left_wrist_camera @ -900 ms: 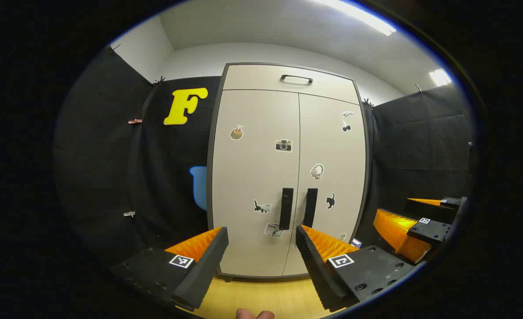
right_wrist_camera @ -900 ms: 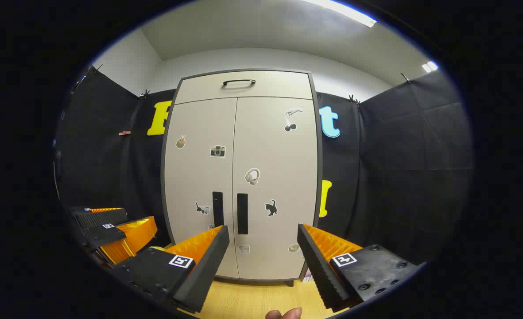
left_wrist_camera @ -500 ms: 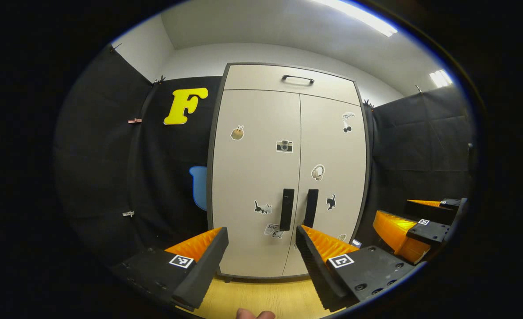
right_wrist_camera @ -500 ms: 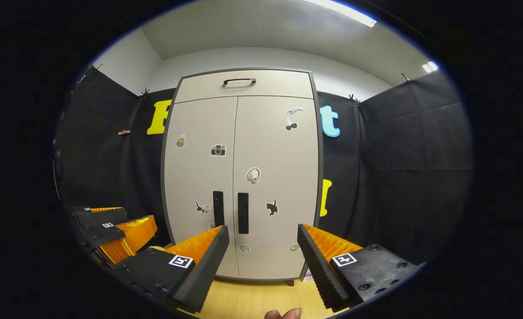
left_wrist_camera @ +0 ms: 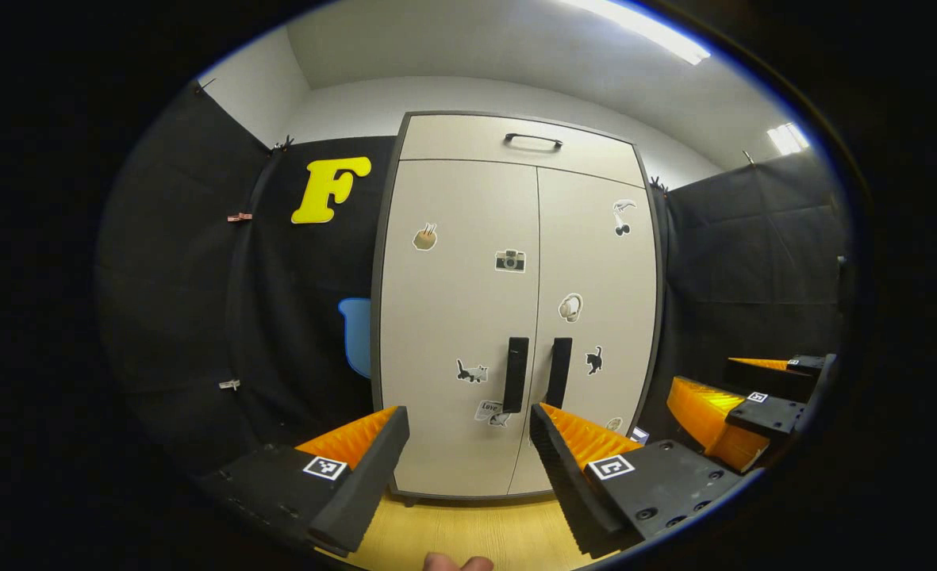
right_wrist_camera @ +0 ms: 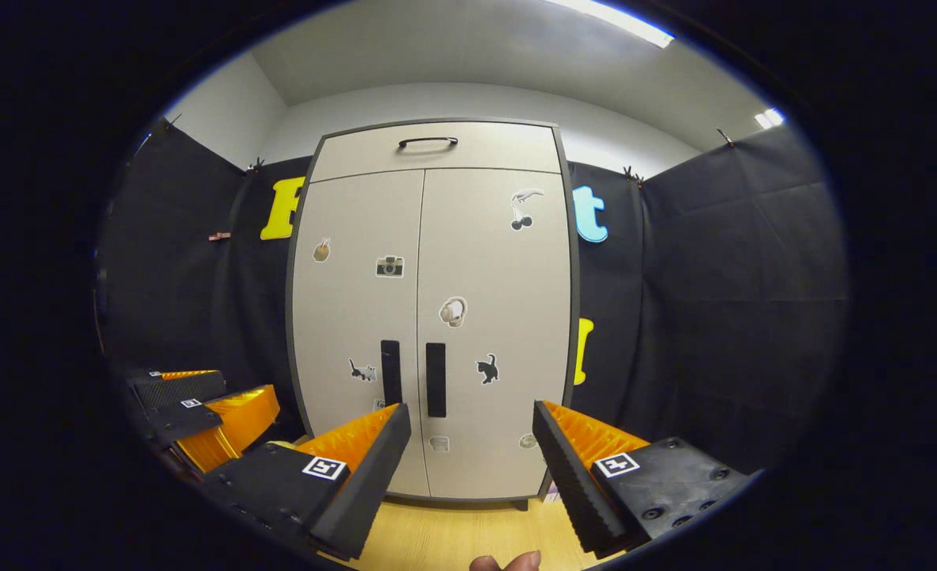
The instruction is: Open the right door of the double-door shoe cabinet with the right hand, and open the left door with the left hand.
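- Shoe cabinet (right_wrist_camera: 436, 317): far side of the booth, upright on the wooden floor (right_wrist_camera: 452, 539), both doors closed and flush.
- Right door (right_wrist_camera: 496, 333) and left door (right_wrist_camera: 353, 333): meeting at a centre seam; right handle (right_wrist_camera: 435, 379) and left handle (right_wrist_camera: 390, 371) set as dark vertical bars just beside that seam, low on the doors.
- Right tongs (right_wrist_camera: 468, 468): spread wide apart, empty, well short of the cabinet, aimed slightly right of the right handle.
- Left tongs (left_wrist_camera: 468, 468): likewise spread apart and empty, short of the cabinet, with the left handle (left_wrist_camera: 515, 385) above and between the fingers; right handle (left_wrist_camera: 558, 382) close beside it.
- Step in hand, as judged: approach to the handles, no contact yet.
- Advice for the right tongs: shift a little left, raise to handle height, straddle the bar with one finger on each side, then close firmly and pull along the hinge arc.
- Caution: handles close together, so risk of catching the wrong bar or of the two tongs colliding; opening one door at a time advisable.
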Tool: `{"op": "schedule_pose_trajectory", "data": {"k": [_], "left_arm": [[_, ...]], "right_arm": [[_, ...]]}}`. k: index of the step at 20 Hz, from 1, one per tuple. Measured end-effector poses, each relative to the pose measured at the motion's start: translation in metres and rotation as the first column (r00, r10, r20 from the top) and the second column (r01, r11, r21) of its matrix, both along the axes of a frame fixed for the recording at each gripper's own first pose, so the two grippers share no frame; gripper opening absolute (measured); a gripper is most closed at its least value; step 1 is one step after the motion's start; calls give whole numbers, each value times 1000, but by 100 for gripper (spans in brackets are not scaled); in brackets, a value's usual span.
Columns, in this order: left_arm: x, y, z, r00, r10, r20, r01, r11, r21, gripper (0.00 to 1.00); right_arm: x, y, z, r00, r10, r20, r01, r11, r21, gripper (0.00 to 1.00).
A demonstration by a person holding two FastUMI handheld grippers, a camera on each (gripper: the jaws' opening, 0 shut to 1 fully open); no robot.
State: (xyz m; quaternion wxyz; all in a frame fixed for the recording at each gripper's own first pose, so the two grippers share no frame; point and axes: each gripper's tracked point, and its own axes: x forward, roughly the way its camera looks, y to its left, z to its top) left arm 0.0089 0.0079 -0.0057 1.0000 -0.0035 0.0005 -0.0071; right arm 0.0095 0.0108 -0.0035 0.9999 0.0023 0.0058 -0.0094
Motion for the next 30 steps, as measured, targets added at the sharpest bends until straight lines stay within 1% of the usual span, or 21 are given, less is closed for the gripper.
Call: {"op": "schedule_pose_trajectory", "data": {"k": [4,6,10,15,20,24,25,28,29,30], "left_arm": [[2,4,-1,1000,-4,-2,4,1000,1,94],[3,6,-2,1000,-3,-3,3,1000,4,94],[7,15,-8,1000,-1,-11,1,1000,2,94],[12,32,-17,1000,8,-21,-8,1000,12,95],[16,44,-21,1000,12,-27,-12,1000,10,94],[18,54,-22,999,22,-27,-22,1000,11,95],[17,57,-24,999,25,-29,-25,1000,13,94],[17,64,-28,999,36,-37,-36,999,16,94],[18,65,-28,998,40,-40,-39,999,14,94],[18,68,-30,998,42,-43,-41,999,11,95]], "right_arm": [[5,6,-4,1000,4,-9,-4,1000,1,97],[10,12,-5,1000,19,-4,-19,1000,9,98],[33,23,-6,999,37,6,-37,999,13,98],[87,36,-20,999,42,0,-42,999,1,98],[151,49,-42,999,42,-6,-42,998,-48,98],[196,55,-59,999,38,-21,-39,999,-8,98],[206,54,-65,999,31,-32,-31,1000,0,99],[231,51,-81,998,16,-62,-15,1000,15,94],[238,50,-85,998,22,-66,-21,1000,20,91],[245,50,-90,996,27,-81,-25,999,27,84]]}}
